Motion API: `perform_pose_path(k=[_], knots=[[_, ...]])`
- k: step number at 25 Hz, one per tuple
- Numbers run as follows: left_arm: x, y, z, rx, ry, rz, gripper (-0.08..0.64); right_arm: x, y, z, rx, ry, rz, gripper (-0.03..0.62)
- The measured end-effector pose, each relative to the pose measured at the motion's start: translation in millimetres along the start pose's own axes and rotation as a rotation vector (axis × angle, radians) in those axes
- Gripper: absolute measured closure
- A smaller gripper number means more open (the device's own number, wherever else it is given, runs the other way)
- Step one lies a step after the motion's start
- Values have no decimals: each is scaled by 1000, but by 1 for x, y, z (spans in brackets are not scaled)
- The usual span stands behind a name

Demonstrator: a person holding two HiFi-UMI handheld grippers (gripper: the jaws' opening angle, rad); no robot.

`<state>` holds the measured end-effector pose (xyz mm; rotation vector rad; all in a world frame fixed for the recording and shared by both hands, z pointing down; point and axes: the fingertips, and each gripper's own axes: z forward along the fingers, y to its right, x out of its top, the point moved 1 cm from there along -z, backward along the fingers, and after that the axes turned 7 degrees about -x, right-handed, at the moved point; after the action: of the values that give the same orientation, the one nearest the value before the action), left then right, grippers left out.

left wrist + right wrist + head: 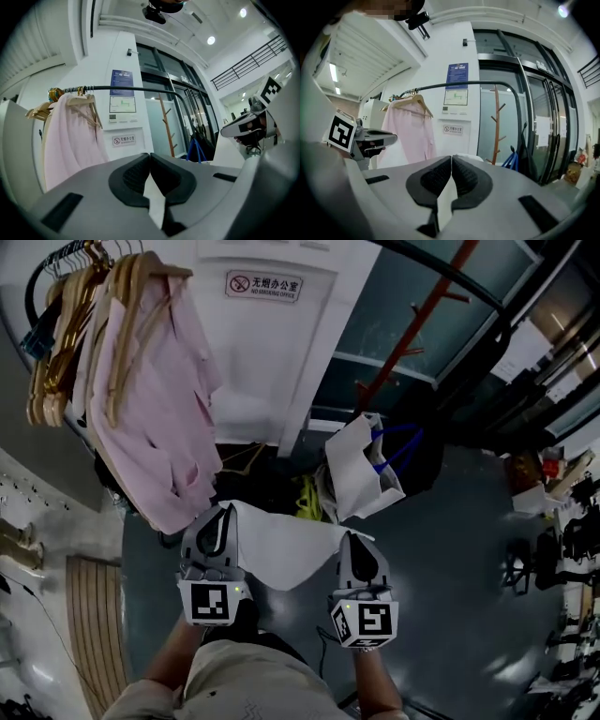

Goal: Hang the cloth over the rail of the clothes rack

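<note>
A pink shirt (159, 399) hangs on wooden hangers (56, 343). A no-smoking sign (263, 285) is on the wall, and a white blue-handled bag (361, 465) sits near a coat stand (423, 310).

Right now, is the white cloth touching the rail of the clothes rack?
Apart. The left gripper view shows the cloth pinched in the shut jaws, while the rail runs far beyond and above it.

From the head we look steeply down past the left gripper (223, 514) and right gripper (354, 542) to the floor (450, 559). Each gripper camera sits close behind its own jaws, facing about level. All three views share the pink shirt (159, 399), the wall sign (262, 285) and, probably, the dim rail (441, 277).
</note>
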<state>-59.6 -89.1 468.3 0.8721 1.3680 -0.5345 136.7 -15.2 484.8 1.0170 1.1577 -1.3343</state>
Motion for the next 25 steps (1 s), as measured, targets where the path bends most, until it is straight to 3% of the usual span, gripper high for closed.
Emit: perform_pose_path(k=[4,5,7,8,9,11,13,16,18,20,25], knots=[[35,-33,41,38,73,-62,546,60,13,38,16,120,-36,572],[47,-40,50,35,92,-31,546,76,16,46,23,151,-50,572],[77,-53,63,12,103,148,546,106,22,57,39,201,-77,572],[91,-59,67,8,107,199,546,122,25,61,52,223,-87,572],[103,-66,70,23,125,165,546,139,26,64,66,247,-95,572],[129,-79,75,65,184,12,546,173,30,70,103,296,-107,572],[159,-85,81,43,222,6,546,206,32,74,160,330,-111,573],[207,-93,88,24,243,176,546,255,38,72,215,402,-94,572],[240,-102,93,67,267,340,546,293,48,71,210,475,-122,572],[274,-110,98,130,312,456,546,332,58,72,197,539,-184,572],[352,-122,112,262,408,527,546,404,80,88,176,627,-289,572]])
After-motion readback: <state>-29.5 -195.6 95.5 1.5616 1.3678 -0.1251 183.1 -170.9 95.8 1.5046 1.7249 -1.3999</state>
